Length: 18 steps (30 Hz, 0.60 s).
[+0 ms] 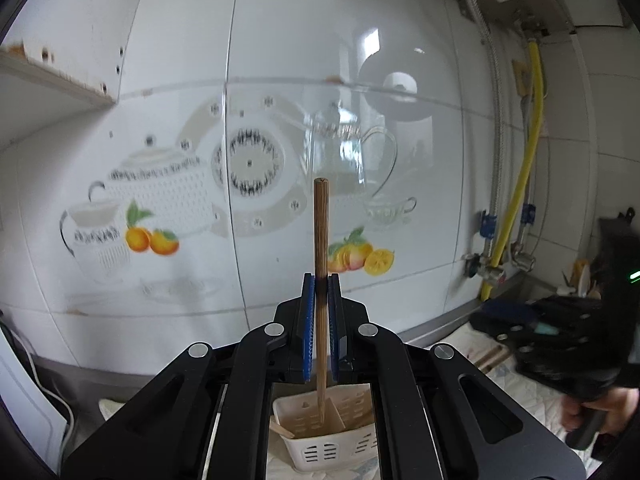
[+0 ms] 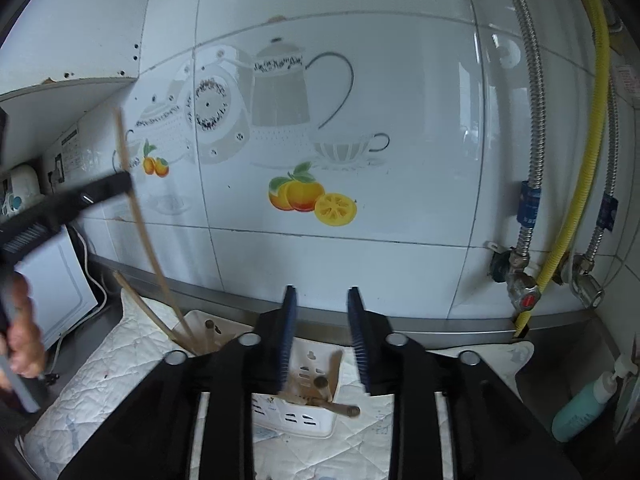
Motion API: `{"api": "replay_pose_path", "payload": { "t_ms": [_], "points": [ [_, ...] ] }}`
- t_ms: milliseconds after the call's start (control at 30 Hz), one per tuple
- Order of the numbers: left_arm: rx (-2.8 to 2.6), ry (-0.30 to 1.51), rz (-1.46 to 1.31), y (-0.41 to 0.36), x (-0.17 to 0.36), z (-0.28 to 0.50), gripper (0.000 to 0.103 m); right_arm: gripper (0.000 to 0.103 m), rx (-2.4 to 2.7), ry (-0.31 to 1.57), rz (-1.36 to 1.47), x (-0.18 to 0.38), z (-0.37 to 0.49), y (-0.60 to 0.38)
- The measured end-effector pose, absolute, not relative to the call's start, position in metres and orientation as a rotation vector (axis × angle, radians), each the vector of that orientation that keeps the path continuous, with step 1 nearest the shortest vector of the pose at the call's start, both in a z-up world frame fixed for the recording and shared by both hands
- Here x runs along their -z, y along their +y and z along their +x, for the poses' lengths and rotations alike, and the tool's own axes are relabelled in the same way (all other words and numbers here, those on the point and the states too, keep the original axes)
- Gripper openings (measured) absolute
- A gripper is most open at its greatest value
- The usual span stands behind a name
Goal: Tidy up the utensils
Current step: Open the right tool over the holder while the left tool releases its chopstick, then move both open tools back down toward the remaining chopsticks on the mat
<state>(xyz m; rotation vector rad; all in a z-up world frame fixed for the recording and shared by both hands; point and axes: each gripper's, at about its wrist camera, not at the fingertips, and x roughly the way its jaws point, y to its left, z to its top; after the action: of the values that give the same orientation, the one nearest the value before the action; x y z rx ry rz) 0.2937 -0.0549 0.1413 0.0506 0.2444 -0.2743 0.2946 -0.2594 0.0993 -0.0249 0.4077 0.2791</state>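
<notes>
My left gripper (image 1: 321, 280) is shut on a wooden chopstick (image 1: 321, 232) held upright, its lower tip inside a white slotted utensil holder (image 1: 320, 446). In the right wrist view the same chopstick (image 2: 140, 216) slants down into the holder's left compartment, with the left gripper (image 2: 116, 184) on it. My right gripper (image 2: 322, 296) is open and empty, above the white holder (image 2: 304, 420). Short wooden utensils (image 2: 322, 390) lie in the holder's right compartment. Another chopstick (image 2: 138, 304) leans in the left compartment.
The holder stands on a quilted white cloth (image 2: 92, 376) on a steel counter against a tiled wall (image 2: 360, 120). Pipes, valves and a yellow hose (image 2: 592, 160) stand at the right. A teal pump bottle (image 2: 584, 408) is at the far right. A white appliance (image 2: 56, 280) is at the left.
</notes>
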Motion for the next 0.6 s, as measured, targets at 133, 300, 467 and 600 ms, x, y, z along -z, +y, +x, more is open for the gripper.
{"api": "replay_pose_path", "payload": {
  "t_ms": [133,300,467,600],
  "points": [
    [0.259,0.275,0.046,-0.053,-0.127,0.305,0.005,0.032,-0.295,0.386,-0.030,-0.102,0.279,-0.263],
    [0.267,0.343,0.040,-0.052,-0.107,0.317,0.005,0.045,-0.312,0.359,-0.031,-0.102,0.251,-0.267],
    [0.271,0.392,0.036,-0.051,-0.093,0.321,0.006,0.053,-0.322,0.361,-0.016,-0.094,0.226,-0.272],
    [0.279,0.413,0.013,-0.048,-0.089,0.320,0.007,0.059,-0.314,0.380,-0.008,-0.083,0.206,-0.276]
  ]
}}
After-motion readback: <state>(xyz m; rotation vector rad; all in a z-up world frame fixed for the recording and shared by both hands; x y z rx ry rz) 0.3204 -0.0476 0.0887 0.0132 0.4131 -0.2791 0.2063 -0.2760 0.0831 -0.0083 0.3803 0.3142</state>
